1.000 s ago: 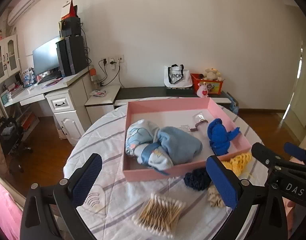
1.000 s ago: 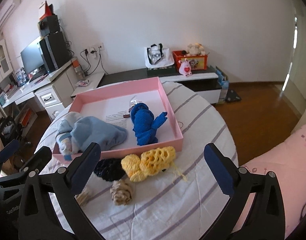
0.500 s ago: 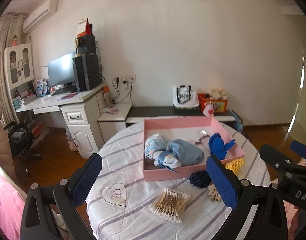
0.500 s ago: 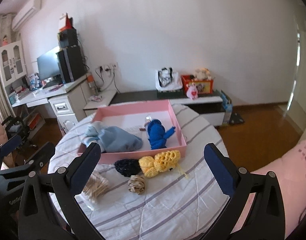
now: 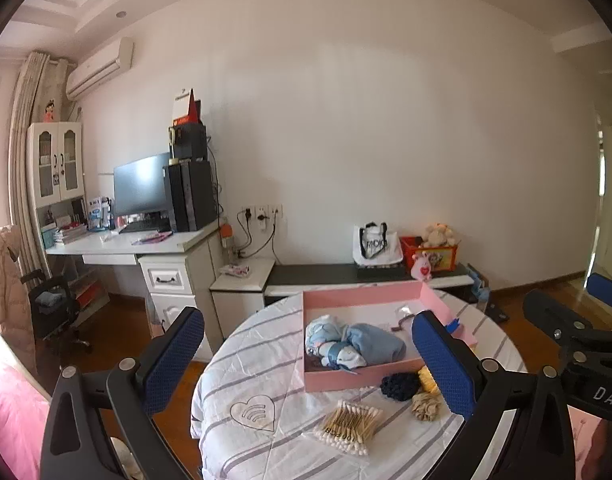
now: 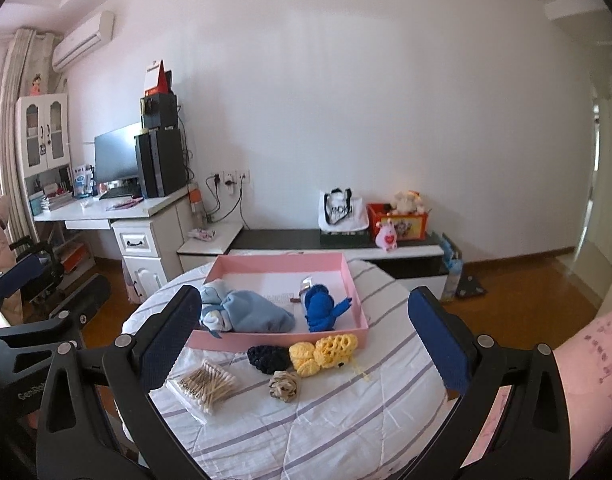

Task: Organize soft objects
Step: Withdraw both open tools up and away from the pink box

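Note:
A pink box [image 6: 356,298] [image 5: 358,374] sits on a round table with a striped cloth [image 6: 346,420]. In it lie a light blue cloth bundle [image 6: 250,314] [image 5: 358,344] and a blue knitted toy [image 6: 322,312]. In front of the box lie a dark blue knit piece [image 6: 268,358] [image 5: 398,386], a yellow knit piece [image 6: 326,350] and a beige knot [image 6: 284,386] [image 5: 426,406]. My left gripper [image 5: 308,364] and my right gripper [image 6: 306,344] are both open, empty, and held well back above the table's near side.
A pack of cotton swabs [image 6: 206,384] [image 5: 348,426] lies at the table's front left. A desk with a monitor [image 6: 116,160] stands at the left wall. A low cabinet [image 6: 346,240] with a bag and toys runs behind the table.
Both grippers have pulled back and up from the table, so the box and knit pieces look smaller and more of the room shows. Nothing on the table moved.

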{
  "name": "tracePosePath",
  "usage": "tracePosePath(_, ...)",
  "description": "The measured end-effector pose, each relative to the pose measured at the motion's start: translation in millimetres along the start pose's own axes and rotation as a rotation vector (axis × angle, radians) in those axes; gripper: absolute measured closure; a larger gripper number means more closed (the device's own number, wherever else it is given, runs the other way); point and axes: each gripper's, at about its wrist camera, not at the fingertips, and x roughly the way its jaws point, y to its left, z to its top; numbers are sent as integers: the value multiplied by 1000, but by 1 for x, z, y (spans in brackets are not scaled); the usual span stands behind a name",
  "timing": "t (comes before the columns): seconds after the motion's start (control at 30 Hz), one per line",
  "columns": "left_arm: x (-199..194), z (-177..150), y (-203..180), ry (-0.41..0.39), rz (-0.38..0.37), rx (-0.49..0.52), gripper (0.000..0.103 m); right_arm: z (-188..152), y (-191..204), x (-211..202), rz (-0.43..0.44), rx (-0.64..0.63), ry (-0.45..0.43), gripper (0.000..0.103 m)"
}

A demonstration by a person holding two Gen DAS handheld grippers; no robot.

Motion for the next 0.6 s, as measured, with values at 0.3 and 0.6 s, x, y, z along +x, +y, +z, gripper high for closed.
tracePosePath(0.3,-19,-4,-2,-56,-8,-9,0,4,-4,-24,1,5,-65,0)
tracePosePath(0.6,-26,-11,1,-92,-8,-15,0,1,1,-38,-13,-26,-90,0)
